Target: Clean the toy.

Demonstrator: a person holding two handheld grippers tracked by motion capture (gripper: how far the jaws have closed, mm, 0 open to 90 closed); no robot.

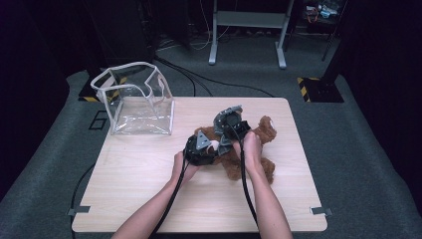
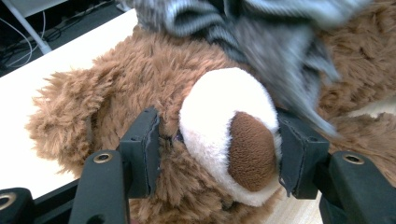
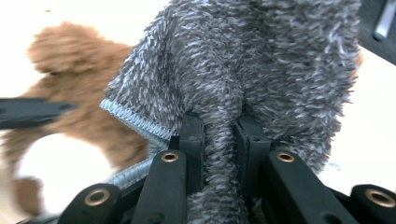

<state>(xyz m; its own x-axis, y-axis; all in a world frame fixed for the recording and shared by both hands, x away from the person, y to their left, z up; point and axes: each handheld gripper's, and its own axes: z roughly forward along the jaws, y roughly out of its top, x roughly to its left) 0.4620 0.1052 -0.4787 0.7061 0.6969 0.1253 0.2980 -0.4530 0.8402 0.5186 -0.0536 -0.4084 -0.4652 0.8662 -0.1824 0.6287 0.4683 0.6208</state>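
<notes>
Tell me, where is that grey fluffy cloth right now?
The grey cloth is pinched in the right gripper, held over the brown teddy bear lying right of the table's middle.

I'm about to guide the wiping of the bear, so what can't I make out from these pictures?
- High view: the brown plush teddy bear's face, hidden by both grippers.
- Left gripper view: the bear's eyes, covered by the blurred grey fluffy cloth.
- Right gripper view: the bear's body, masked by the cloth; its muzzle is blurred.
- High view: contents of the clear plastic bag, too small to tell.

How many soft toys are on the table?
1: a brown teddy bear lying right of the table's middle, under both grippers. The clear bag looks empty.
</notes>
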